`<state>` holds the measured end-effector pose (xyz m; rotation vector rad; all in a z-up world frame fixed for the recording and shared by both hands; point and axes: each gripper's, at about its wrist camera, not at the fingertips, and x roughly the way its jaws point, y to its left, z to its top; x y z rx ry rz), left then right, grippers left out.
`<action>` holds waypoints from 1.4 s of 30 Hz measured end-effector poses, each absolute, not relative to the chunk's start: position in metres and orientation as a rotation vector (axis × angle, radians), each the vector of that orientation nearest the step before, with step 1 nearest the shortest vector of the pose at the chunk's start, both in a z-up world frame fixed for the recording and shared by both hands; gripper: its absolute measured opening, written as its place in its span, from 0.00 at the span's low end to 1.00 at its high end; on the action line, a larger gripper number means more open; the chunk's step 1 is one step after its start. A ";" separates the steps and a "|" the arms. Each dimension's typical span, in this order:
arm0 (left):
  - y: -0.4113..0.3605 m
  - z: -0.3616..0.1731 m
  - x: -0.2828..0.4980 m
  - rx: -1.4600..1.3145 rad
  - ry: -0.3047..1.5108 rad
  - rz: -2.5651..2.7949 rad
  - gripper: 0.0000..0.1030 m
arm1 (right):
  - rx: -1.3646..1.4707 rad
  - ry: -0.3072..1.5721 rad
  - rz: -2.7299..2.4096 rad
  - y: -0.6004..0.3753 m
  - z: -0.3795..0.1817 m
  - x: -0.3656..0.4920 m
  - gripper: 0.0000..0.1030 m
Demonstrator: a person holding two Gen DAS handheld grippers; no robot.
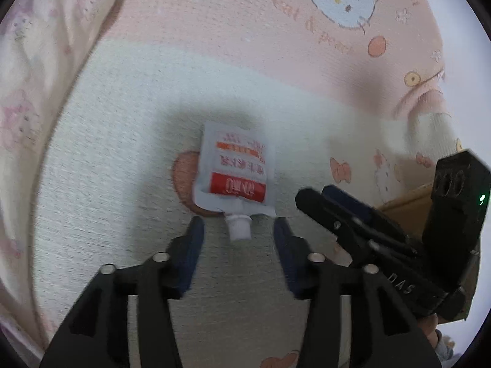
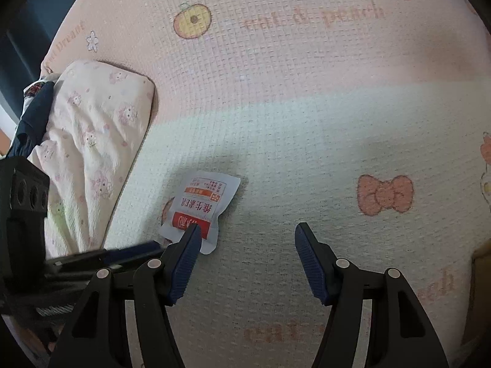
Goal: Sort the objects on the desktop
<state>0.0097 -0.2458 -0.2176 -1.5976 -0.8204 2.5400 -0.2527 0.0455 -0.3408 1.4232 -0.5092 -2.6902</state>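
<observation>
One white pouch [image 1: 234,168], red-labelled with a white spout, lies flat on the mat [image 1: 122,153]; both grippers, left [image 1: 238,230] and right [image 2: 247,239], gape wide, empty.

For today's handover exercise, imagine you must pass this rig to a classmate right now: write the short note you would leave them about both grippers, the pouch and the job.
Left hand-held gripper: open, holding nothing; its tips sit either side of the pouch's white spout.
Right hand-held gripper: open, empty, over bare mat.
Pouch: small white and red spouted pouch lying flat on the patterned mat, beside the pillow.
Done: pouch lies free on the mat.
Left: whether this is its sorted spot cannot be told; no other items to sort in view.
</observation>
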 end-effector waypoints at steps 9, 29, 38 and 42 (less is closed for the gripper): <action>-0.282 -0.225 -0.008 -1.552 -1.027 2.475 0.49 | 1.486 -0.374 -2.605 0.007 -0.354 -0.257 0.60; -0.249 -0.240 -0.002 -1.604 -0.996 2.390 0.23 | 1.540 -0.314 -2.586 0.009 -0.354 -0.239 0.62; -0.242 -0.235 -0.006 -1.600 -0.956 2.389 0.23 | 1.488 -0.267 -2.629 0.018 -0.358 -0.240 0.13; -0.249 -0.221 -0.008 -1.586 -0.895 2.458 0.33 | 1.486 -0.321 -2.625 0.027 -0.358 -0.241 0.12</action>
